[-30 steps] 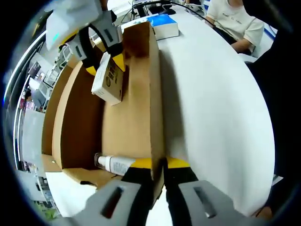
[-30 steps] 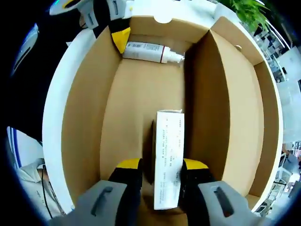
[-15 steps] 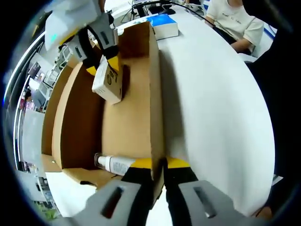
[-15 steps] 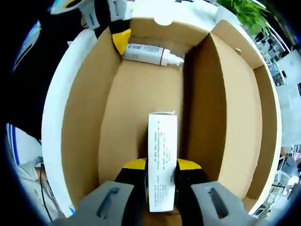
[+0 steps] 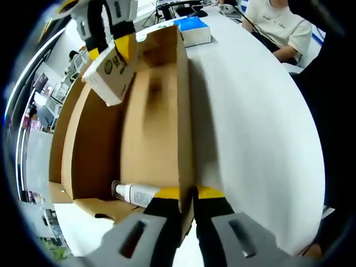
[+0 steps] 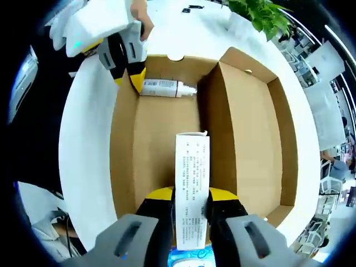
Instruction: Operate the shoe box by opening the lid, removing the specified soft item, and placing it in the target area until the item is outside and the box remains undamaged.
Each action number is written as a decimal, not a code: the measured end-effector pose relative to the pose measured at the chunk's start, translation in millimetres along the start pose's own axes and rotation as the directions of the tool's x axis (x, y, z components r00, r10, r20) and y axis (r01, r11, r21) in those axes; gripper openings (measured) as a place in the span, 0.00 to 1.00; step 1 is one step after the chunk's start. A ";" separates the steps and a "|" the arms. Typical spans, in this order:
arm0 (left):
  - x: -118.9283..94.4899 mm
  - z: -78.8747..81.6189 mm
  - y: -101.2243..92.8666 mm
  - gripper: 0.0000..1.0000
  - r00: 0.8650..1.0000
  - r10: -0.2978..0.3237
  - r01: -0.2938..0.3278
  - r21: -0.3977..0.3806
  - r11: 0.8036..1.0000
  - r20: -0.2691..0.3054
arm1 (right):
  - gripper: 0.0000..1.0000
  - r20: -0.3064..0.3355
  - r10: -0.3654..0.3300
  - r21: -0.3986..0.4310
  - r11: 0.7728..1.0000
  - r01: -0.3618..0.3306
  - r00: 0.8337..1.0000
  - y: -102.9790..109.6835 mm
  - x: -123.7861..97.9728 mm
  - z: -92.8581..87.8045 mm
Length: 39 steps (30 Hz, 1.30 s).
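An open brown cardboard shoe box (image 5: 156,128) lies on the white table (image 5: 256,139). My left gripper (image 5: 187,193) is shut on the top edge of the box's long wall. My right gripper (image 5: 110,49) hangs above the far end of the box, shut on a small white carton (image 5: 108,75). In the right gripper view, the carton (image 6: 192,178) stands between the jaws of my right gripper (image 6: 192,196), well above the box floor (image 6: 161,144). A white tube (image 6: 167,88) lies inside at the end near my left gripper (image 6: 130,80). The lid (image 6: 245,139) lies open beside the box.
A blue-topped flat box (image 5: 192,30) rests on the table beyond the shoe box. A person in a white shirt (image 5: 278,25) sits at the far edge. A green plant (image 6: 258,11) stands past the box in the right gripper view.
My right gripper has closed tighter on the white carton and lifted it up off the box floor, above the walls. The left gripper has stayed clamped on the wall.
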<state>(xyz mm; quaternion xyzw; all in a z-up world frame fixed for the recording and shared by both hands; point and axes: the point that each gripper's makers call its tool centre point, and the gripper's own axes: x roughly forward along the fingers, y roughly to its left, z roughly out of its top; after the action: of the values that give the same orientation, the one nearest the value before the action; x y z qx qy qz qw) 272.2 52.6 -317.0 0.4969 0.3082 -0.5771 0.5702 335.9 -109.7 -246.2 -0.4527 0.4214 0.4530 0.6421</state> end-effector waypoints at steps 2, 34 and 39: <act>0.0 0.3 -0.6 0.06 1.000 0.001 -0.001 0.001 1.000 0.000 | 0.21 0.010 -0.008 0.014 1.000 0.008 1.000 0.8 -8.6 -1.3; 0.1 1.8 -4.1 0.06 1.000 0.002 -0.002 -0.003 1.000 -0.009 | 0.21 -0.013 -0.103 0.164 0.981 0.104 0.995 46.3 -89.0 -97.1; 0.3 1.6 1.0 0.06 1.000 0.003 -0.003 -0.003 1.000 -0.010 | 0.21 -0.034 -0.111 0.175 0.978 0.115 0.993 58.1 -98.1 -112.5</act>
<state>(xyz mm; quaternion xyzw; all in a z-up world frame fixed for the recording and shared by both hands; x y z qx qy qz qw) 272.8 50.8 -316.6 0.4994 0.3112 -0.5731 0.5703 242.2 -227.3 -190.9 -0.4225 0.4412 0.3711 0.6994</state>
